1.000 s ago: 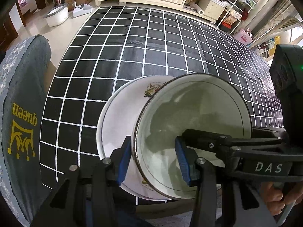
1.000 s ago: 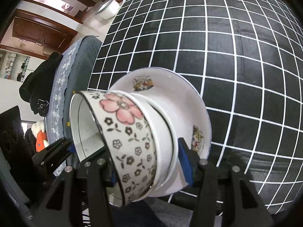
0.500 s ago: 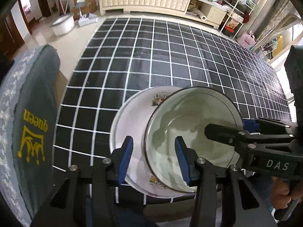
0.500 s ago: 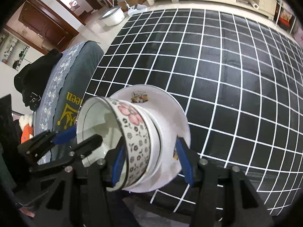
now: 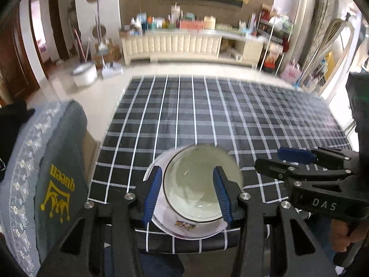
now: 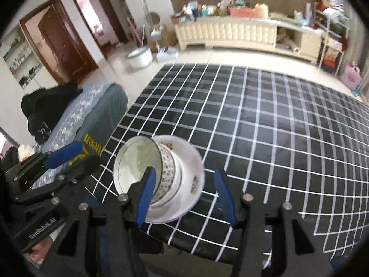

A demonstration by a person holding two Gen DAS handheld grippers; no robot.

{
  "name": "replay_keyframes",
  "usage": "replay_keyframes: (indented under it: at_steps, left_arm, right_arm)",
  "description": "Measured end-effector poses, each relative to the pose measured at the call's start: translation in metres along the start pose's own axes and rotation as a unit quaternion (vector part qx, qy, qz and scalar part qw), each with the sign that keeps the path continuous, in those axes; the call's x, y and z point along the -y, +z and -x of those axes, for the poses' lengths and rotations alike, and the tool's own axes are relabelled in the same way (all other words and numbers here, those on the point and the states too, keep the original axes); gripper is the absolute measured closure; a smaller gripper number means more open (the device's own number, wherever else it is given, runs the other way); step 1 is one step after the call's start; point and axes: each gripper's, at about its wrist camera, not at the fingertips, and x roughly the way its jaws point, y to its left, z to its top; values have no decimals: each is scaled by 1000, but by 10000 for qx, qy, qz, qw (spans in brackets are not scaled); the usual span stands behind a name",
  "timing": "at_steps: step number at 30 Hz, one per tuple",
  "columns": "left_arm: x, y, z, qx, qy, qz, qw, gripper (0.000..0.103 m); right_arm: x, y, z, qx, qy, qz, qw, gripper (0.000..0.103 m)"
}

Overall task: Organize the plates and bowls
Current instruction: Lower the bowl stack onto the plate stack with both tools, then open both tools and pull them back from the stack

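A floral bowl (image 5: 198, 184) sits nested in a second bowl on a white plate (image 5: 184, 227) near the front edge of the black grid tablecloth (image 5: 207, 115). The same stack shows in the right wrist view, bowl (image 6: 138, 164) on plate (image 6: 191, 168). My left gripper (image 5: 186, 196) is open and empty, hovering above and behind the stack. My right gripper (image 6: 184, 194) is open and empty, back from the stack on its right; it also shows in the left wrist view (image 5: 297, 161).
A grey chair back with a yellow "queen" print (image 5: 57, 184) stands left of the table. A cream sideboard (image 5: 184, 43) with clutter lines the far wall. A white tub (image 5: 85, 73) stands on the floor beyond the table.
Both grippers have opened, let go of the bowl and pulled back and up from the stack. The bowls now rest on the plate.
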Motion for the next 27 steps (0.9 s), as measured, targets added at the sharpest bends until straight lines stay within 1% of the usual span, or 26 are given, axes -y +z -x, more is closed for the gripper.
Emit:
replay_keyframes:
  at_steps: [4, 6, 10, 14, 18, 21, 23, 25, 27]
  left_arm:
    - [19, -2, 38, 574, 45, -89, 9983, 60]
    - [30, -5, 53, 753, -1, -185, 9970, 60]
    - [50, -10, 79, 1100, 102, -388, 9931, 60]
    - [68, -24, 102, 1339, 34, -527, 9896, 60]
    - [77, -40, 113, 1459, -23, -459, 9882, 60]
    - [80, -54, 125, 1582, -93, -359, 9867, 60]
    - [83, -63, 132, 1683, -115, -362, 9850, 60]
    - [86, -71, 137, 1793, -83, -409, 9829, 60]
    - [90, -79, 143, 1832, -44, -426, 9821, 60]
  right_arm:
    - [4, -10, 36, 432, -172, -20, 9989, 46]
    - [5, -15, 51, 583, -271, 24, 9979, 46]
    - [0, -29, 81, 974, -499, 155, 9939, 44]
    - [-3, -47, 108, 1322, -740, 223, 9882, 41]
    - [-3, -69, 126, 1539, -1061, 280, 9820, 41]
    - [0, -85, 136, 1593, -1097, 242, 9808, 40]
    - [1, -95, 141, 1639, -1073, 195, 9804, 38]
    - [0, -103, 145, 1724, -1099, 176, 9787, 32]
    - [-1, -111, 149, 1815, -1143, 159, 9766, 30]
